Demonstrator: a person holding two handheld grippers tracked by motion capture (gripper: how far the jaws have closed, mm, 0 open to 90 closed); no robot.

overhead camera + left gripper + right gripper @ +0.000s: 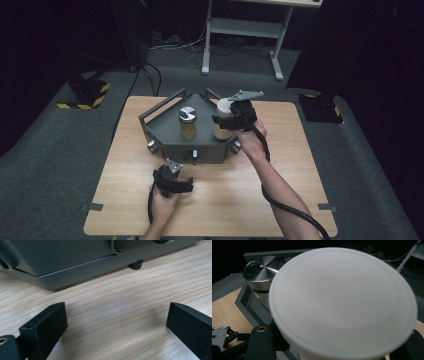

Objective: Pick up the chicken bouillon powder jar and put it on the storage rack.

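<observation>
A grey angular fixture (162, 131) sits on the wooden table (225, 200). On it stands a jar with a brushed metal lid (188, 121), amber contents inside. My right gripper (229, 121) is shut on a second jar with a white lid (223, 105), at the fixture's right side. That white lid (342, 302) looms close in the right gripper view, with one black finger (260, 342) beside it and the metal-lidded jar (260, 271) behind. My left gripper (176, 183) rests low on the table in front of the fixture, open, with bare wood between its fingers (45, 327). The fixture's front wall (62, 260) is just ahead.
A white desk frame (245, 30) stands on the carpet beyond the table. Black stands with yellow-black striped bases (85, 95) (320, 107) flank the table's far corners. The right gripper's thick cable (285, 205) trails over the table's near right part.
</observation>
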